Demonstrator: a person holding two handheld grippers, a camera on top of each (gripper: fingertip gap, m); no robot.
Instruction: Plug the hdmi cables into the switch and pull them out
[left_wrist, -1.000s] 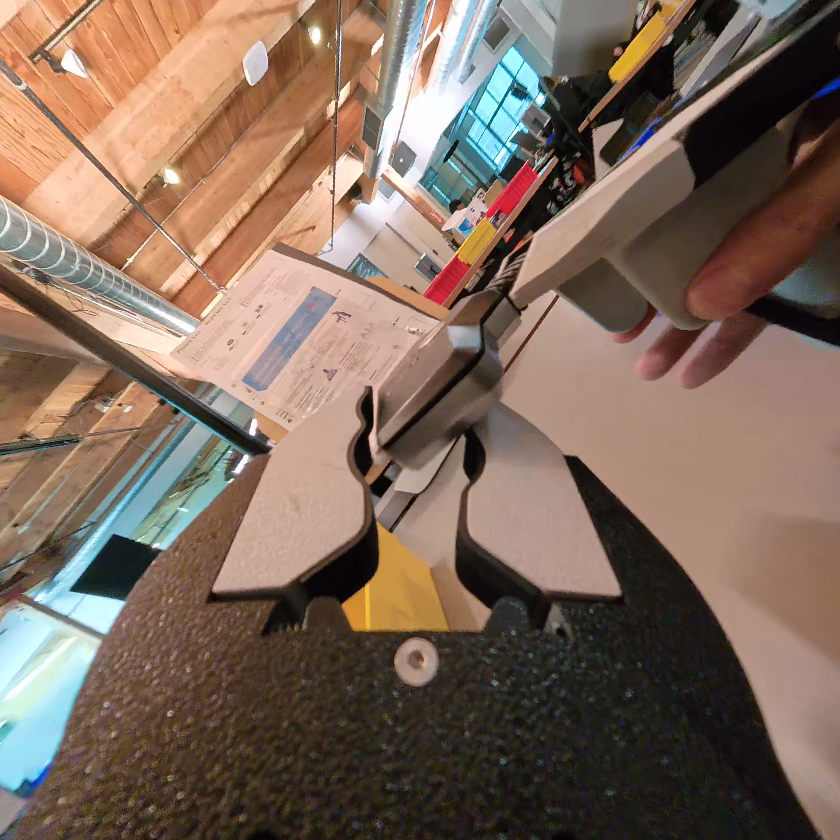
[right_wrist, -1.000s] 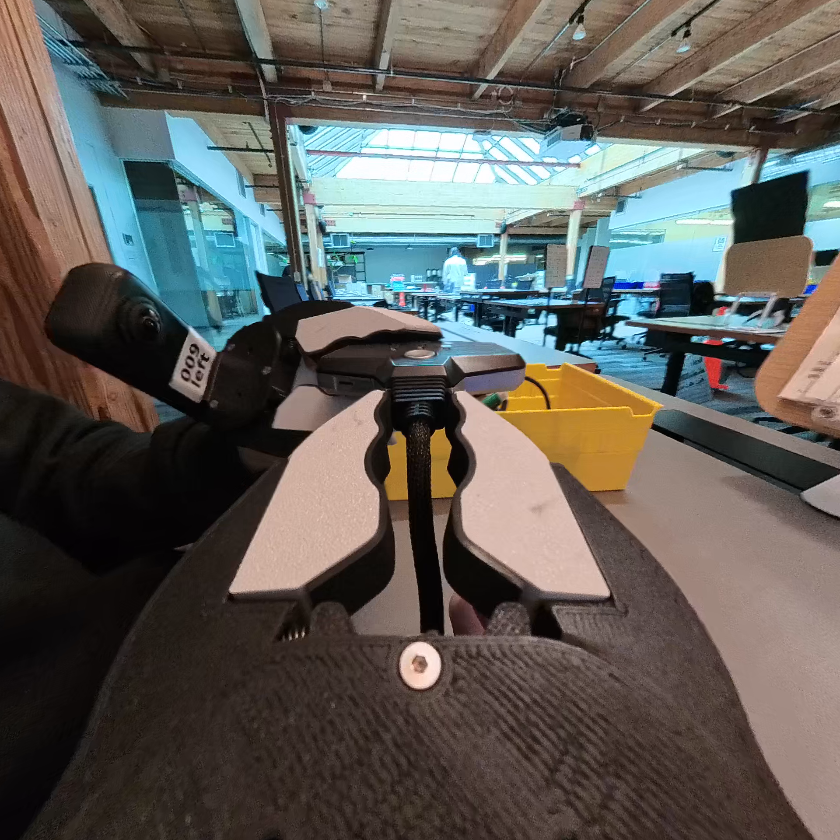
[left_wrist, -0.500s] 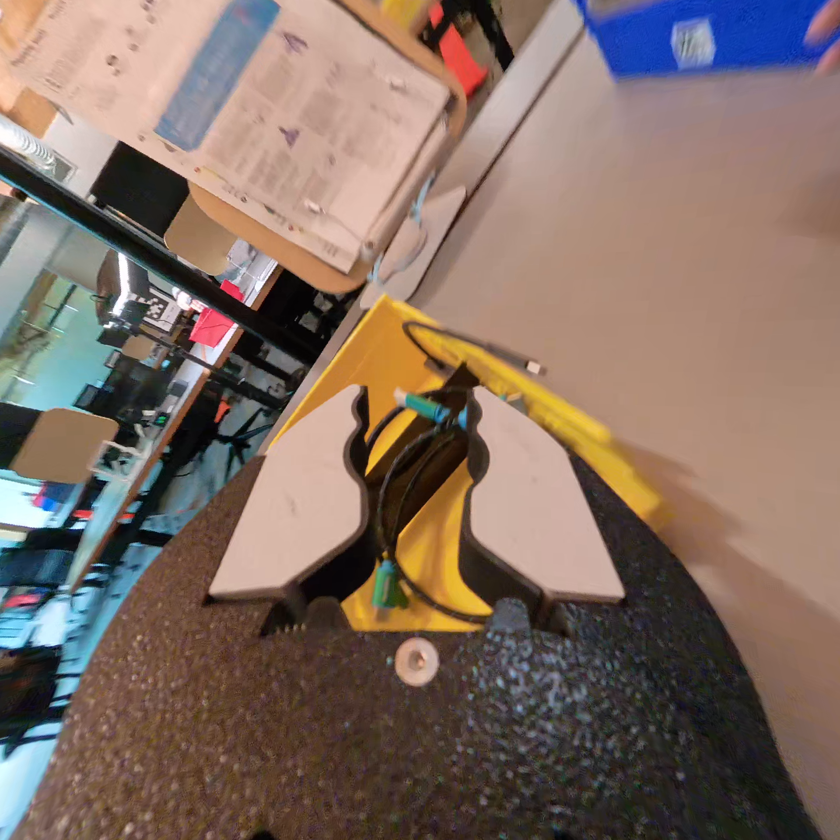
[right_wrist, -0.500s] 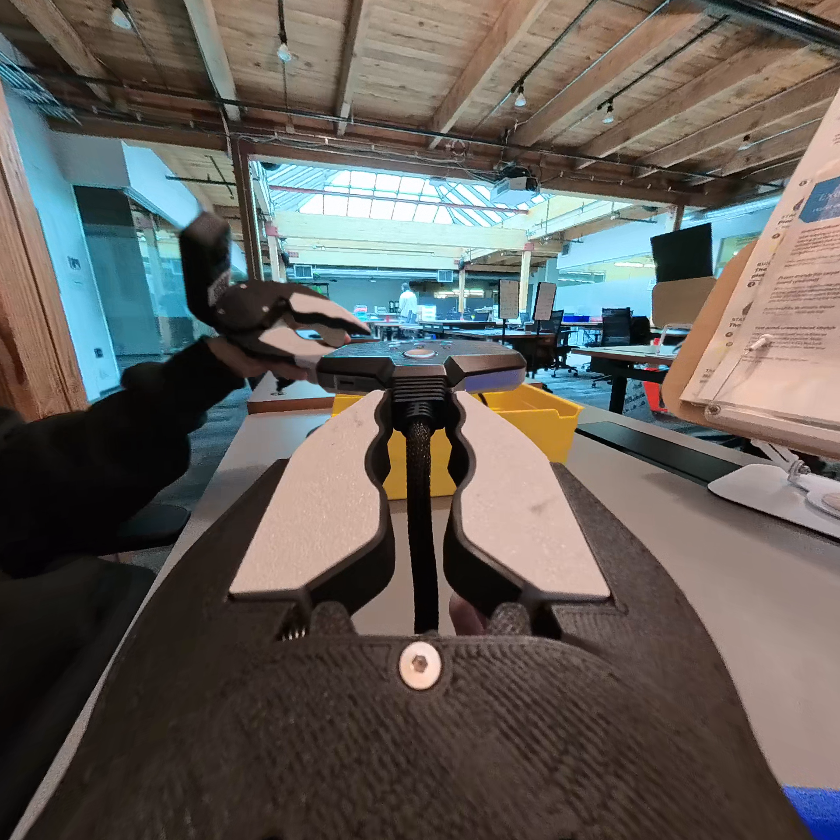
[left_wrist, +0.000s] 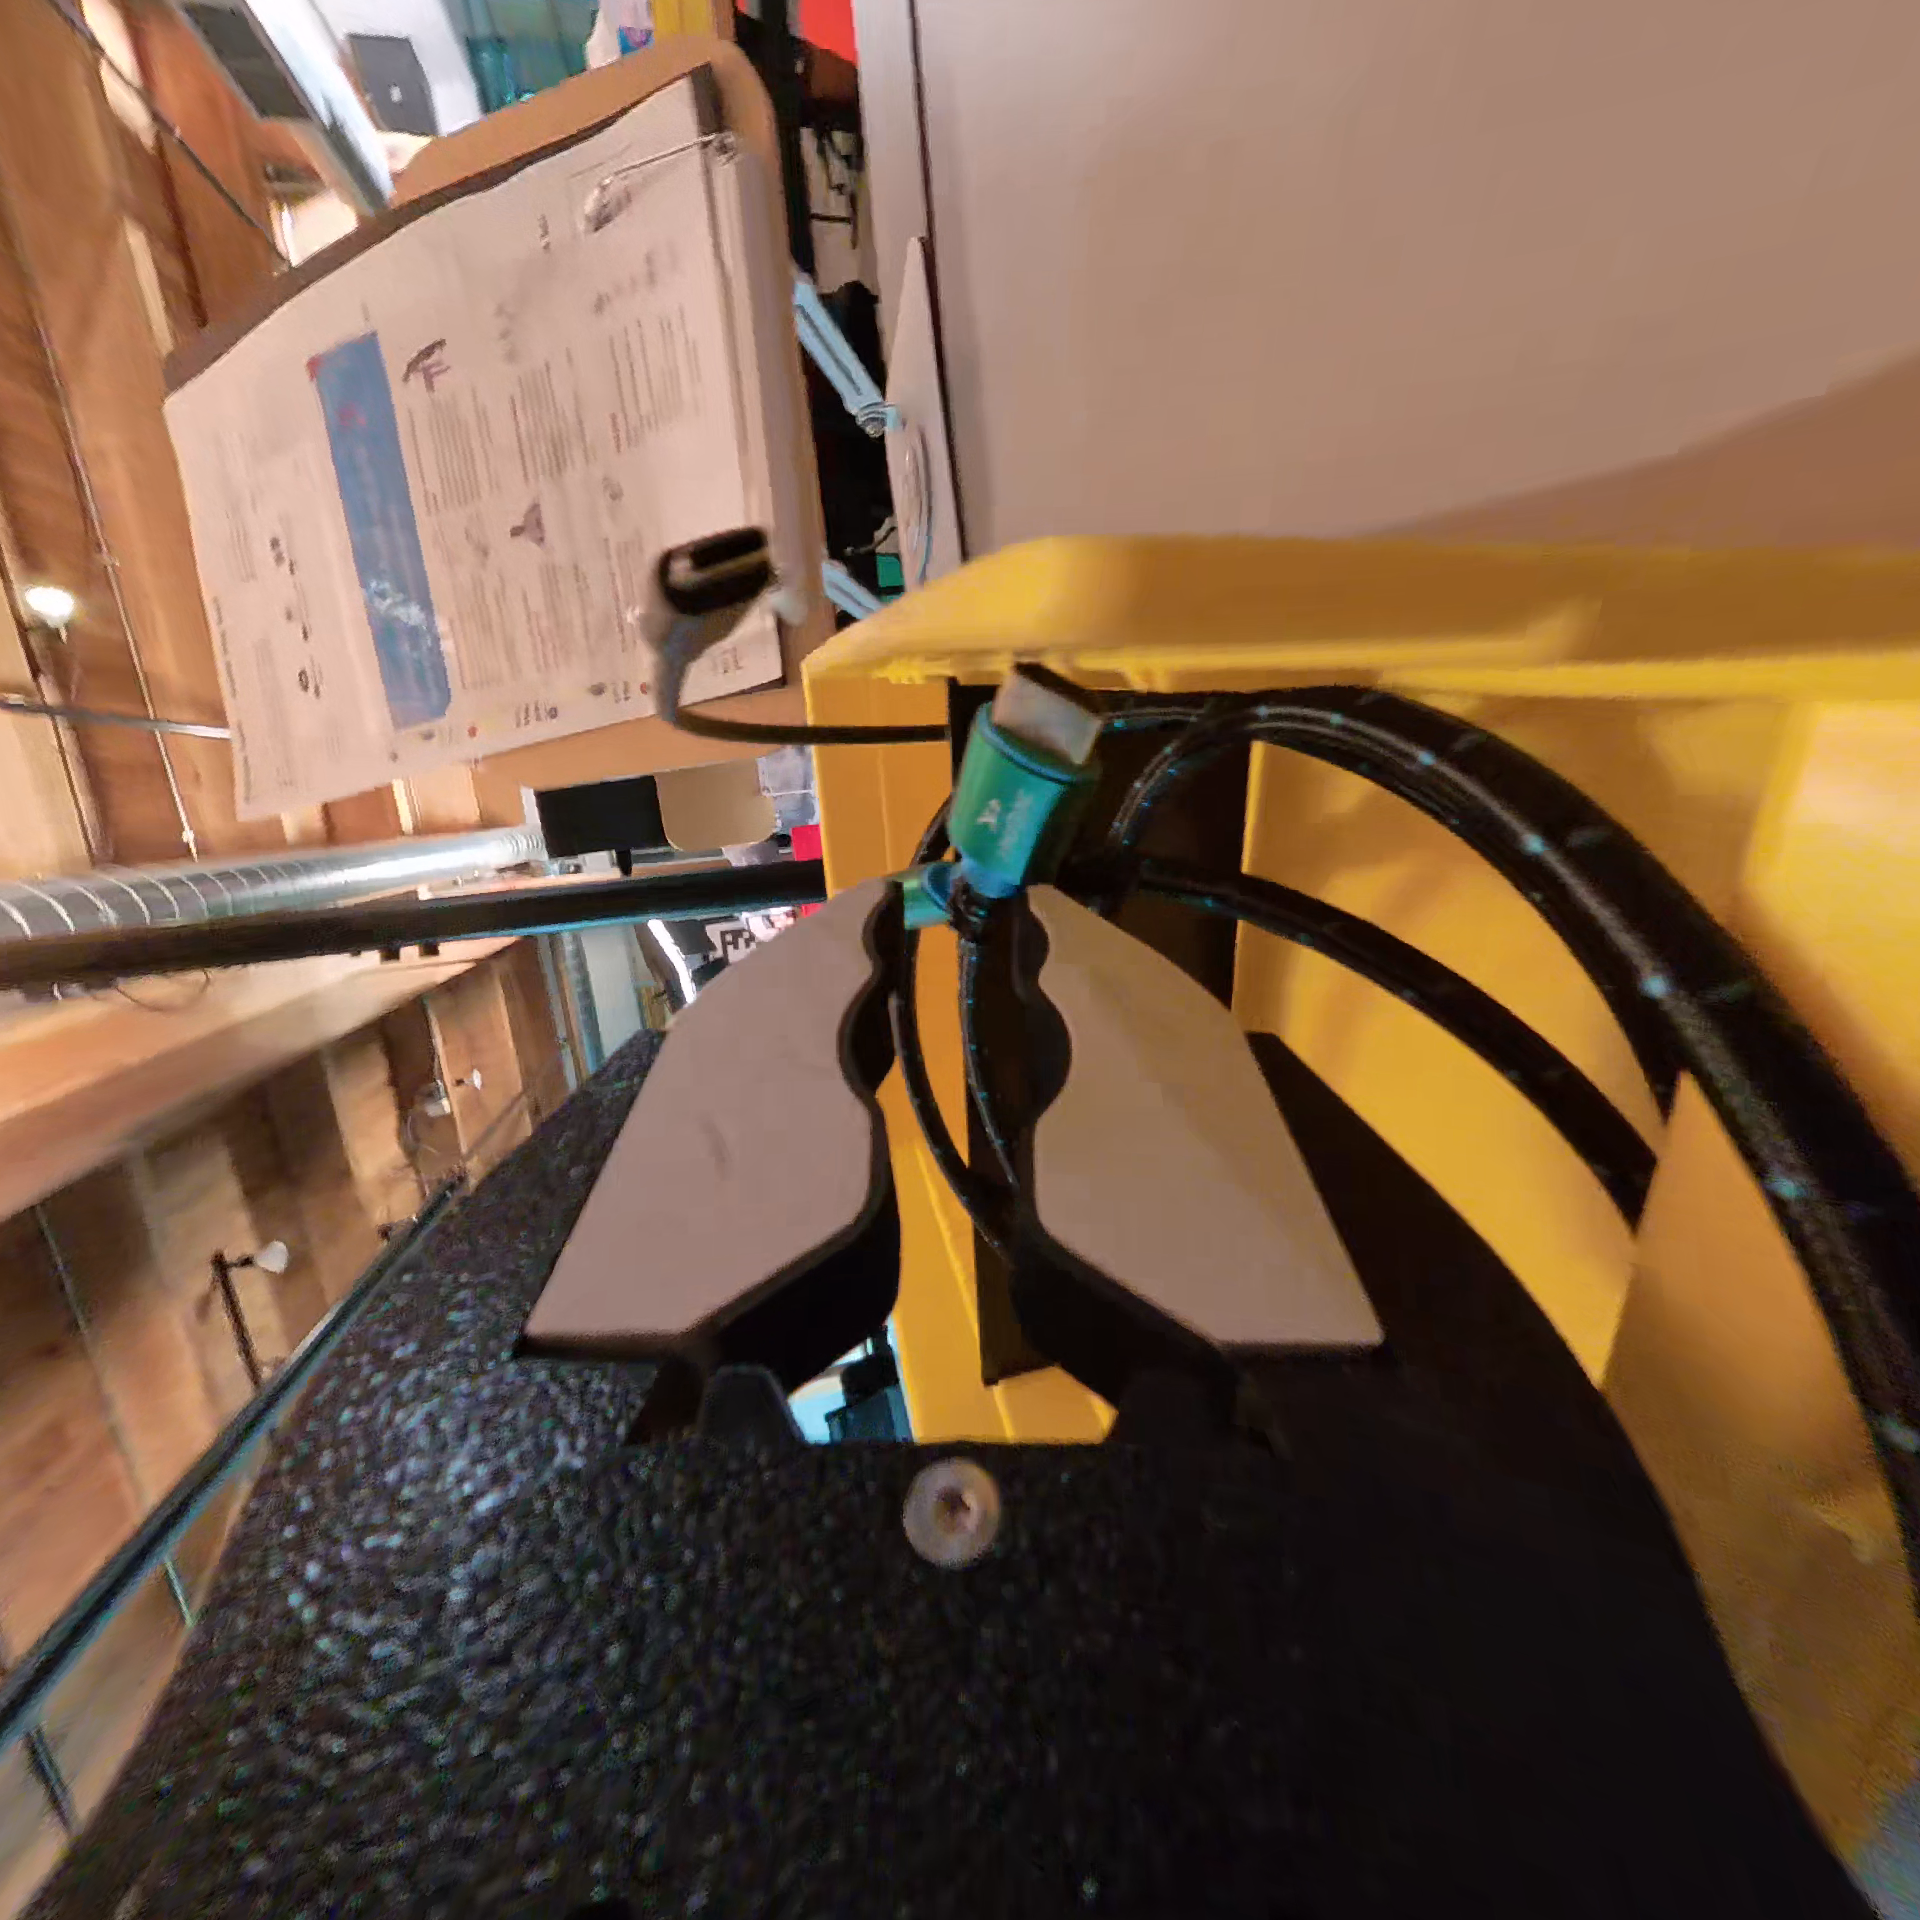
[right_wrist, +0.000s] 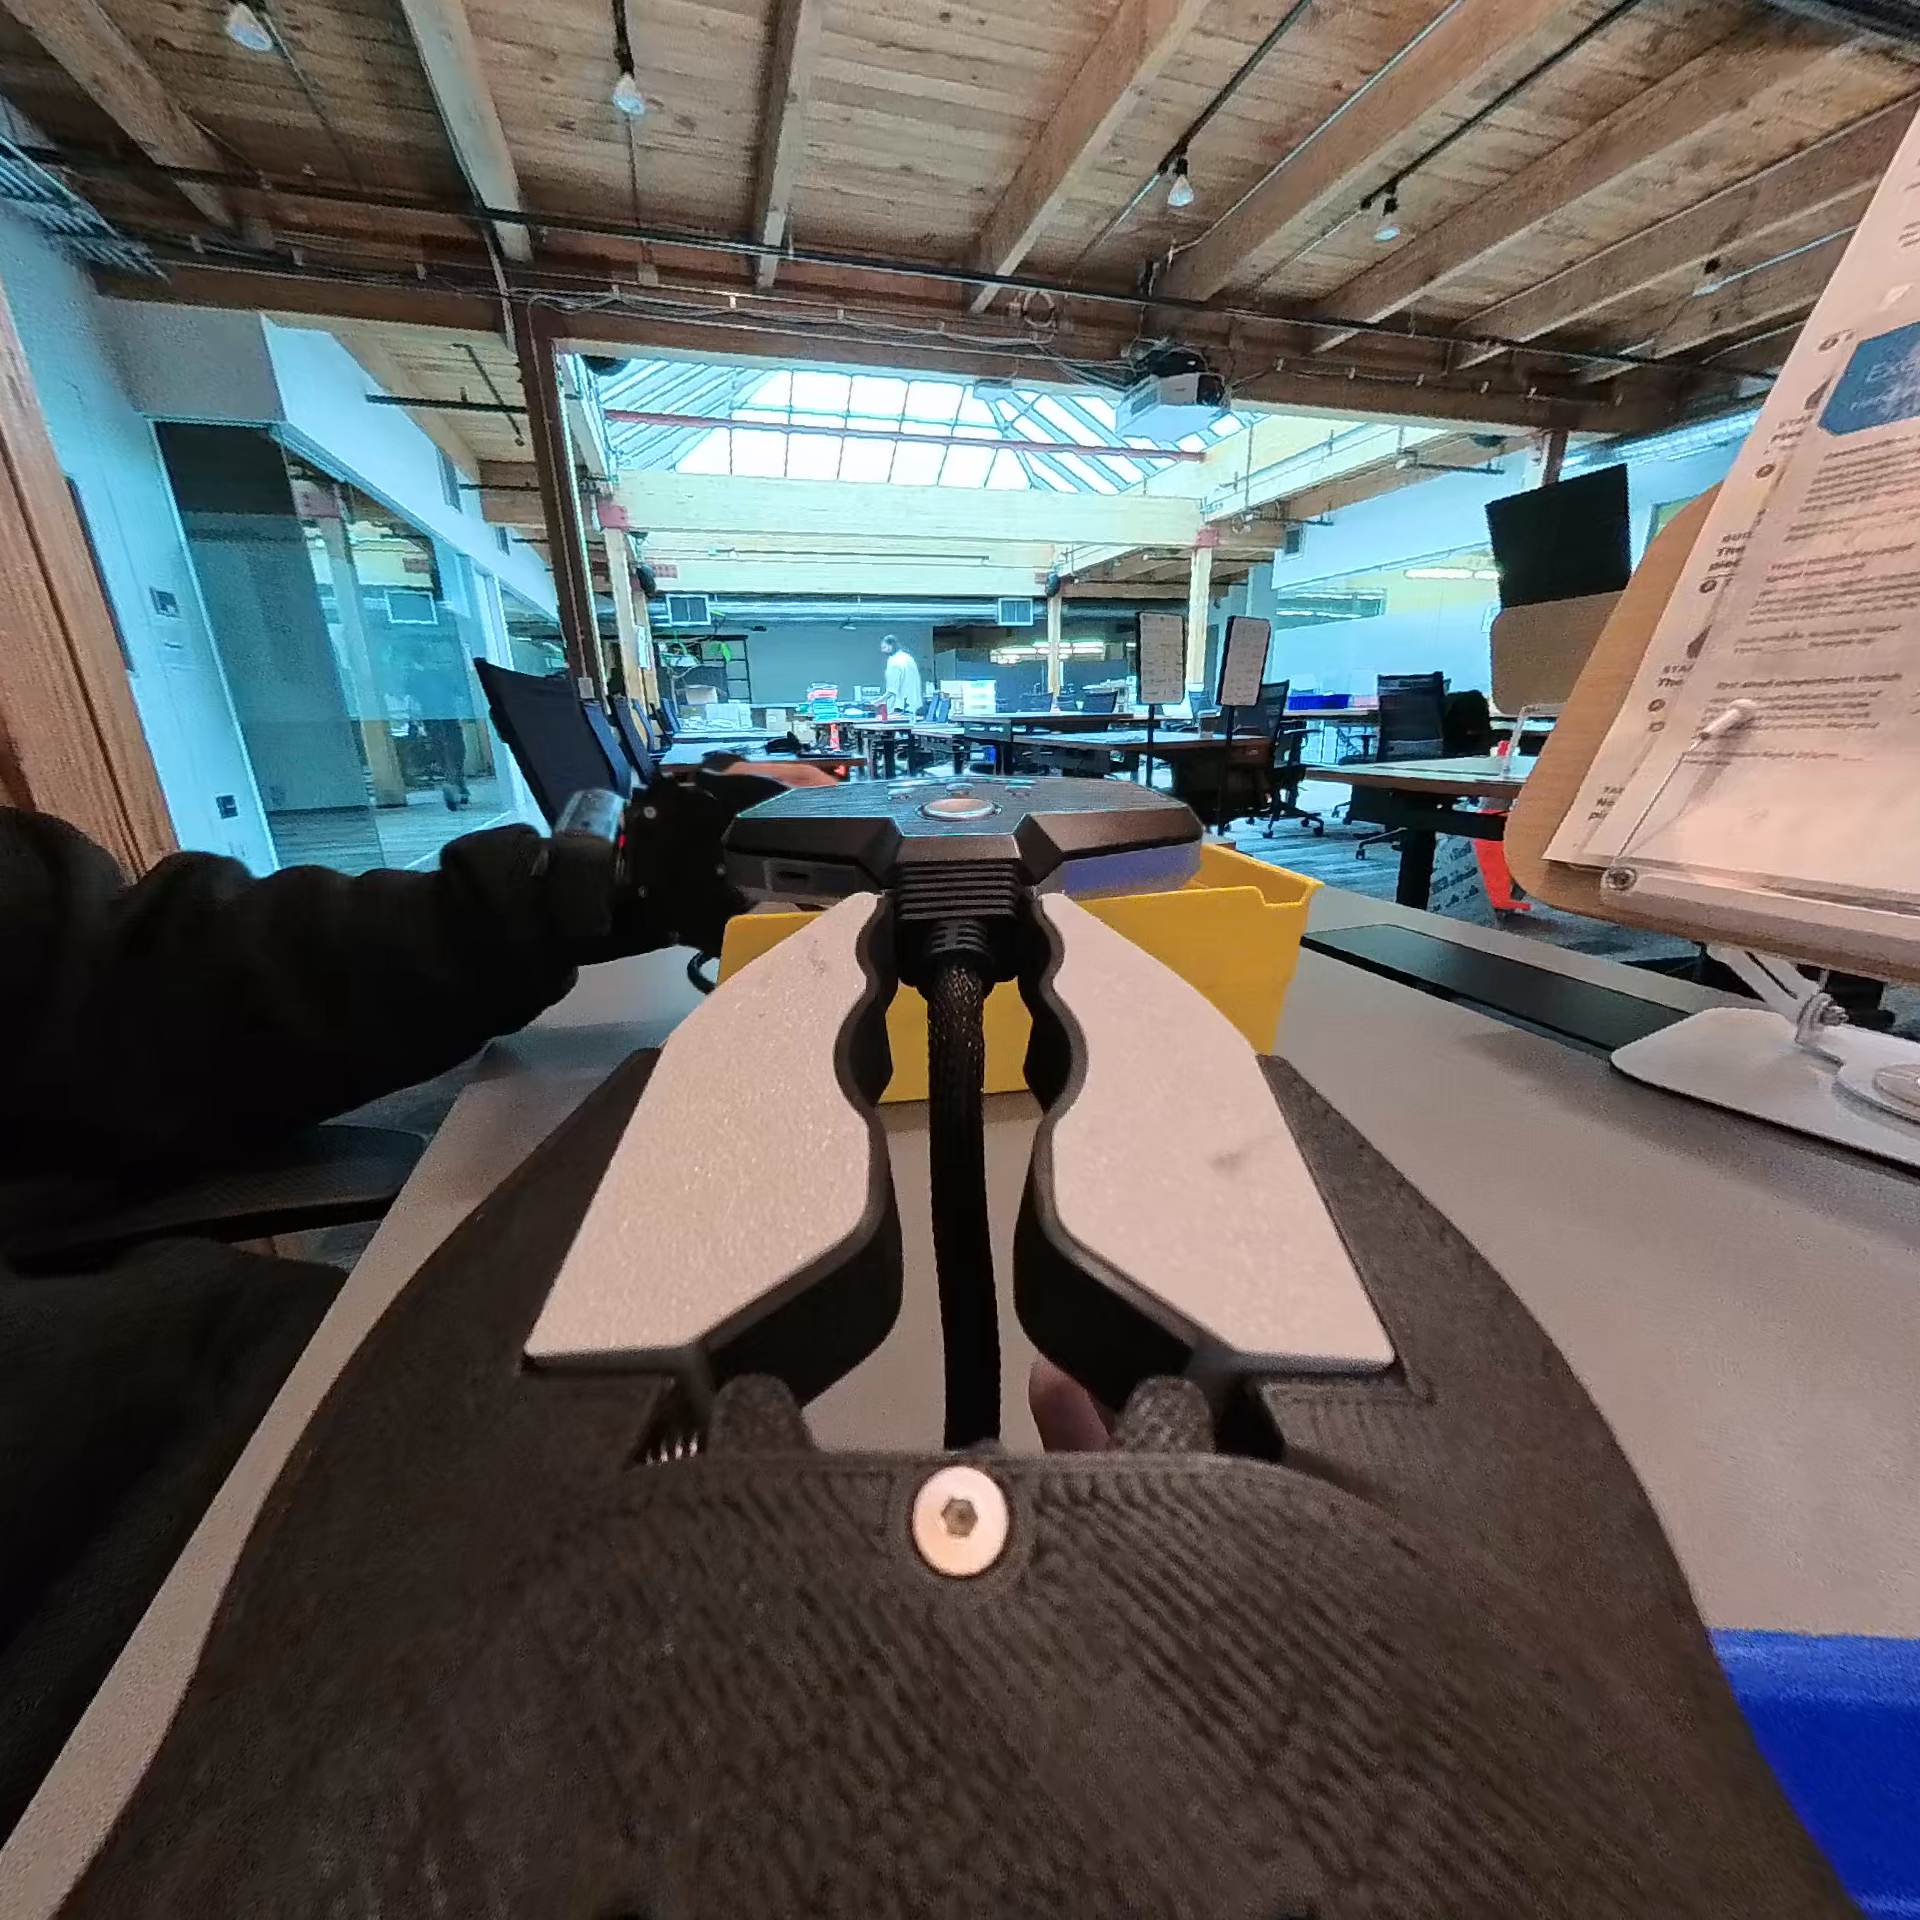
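Observation:
My right gripper (right_wrist: 961, 935) is shut on the black ribbed plug (right_wrist: 956, 899) of a braided cable, which sits in the dark HDMI switch (right_wrist: 961, 831). The switch hangs in the air on that plug, above the table. My left gripper (left_wrist: 961, 909) is at the yellow bin (left_wrist: 1351, 603), with its jaws closed on a black braided HDMI cable just behind its green plug (left_wrist: 1023, 810). The cable's loops (left_wrist: 1558, 862) lie inside the bin. In the right wrist view the left gripper (right_wrist: 665, 842) shows behind the switch, at the bin (right_wrist: 1226, 935).
A thin cable with a black connector (left_wrist: 717, 571) hangs out over the bin's edge. A paper sheet on a wooden stand (right_wrist: 1766, 675) is at the table's right and also shows in the left wrist view (left_wrist: 468, 499). A blue bin corner (right_wrist: 1829, 1766) is near right. A black sleeve (right_wrist: 260, 997) reaches across the left.
My left gripper let go of the switch, swung down to the yellow bin and closed on the green-plug cable. My right gripper kept holding the switch by its plug.

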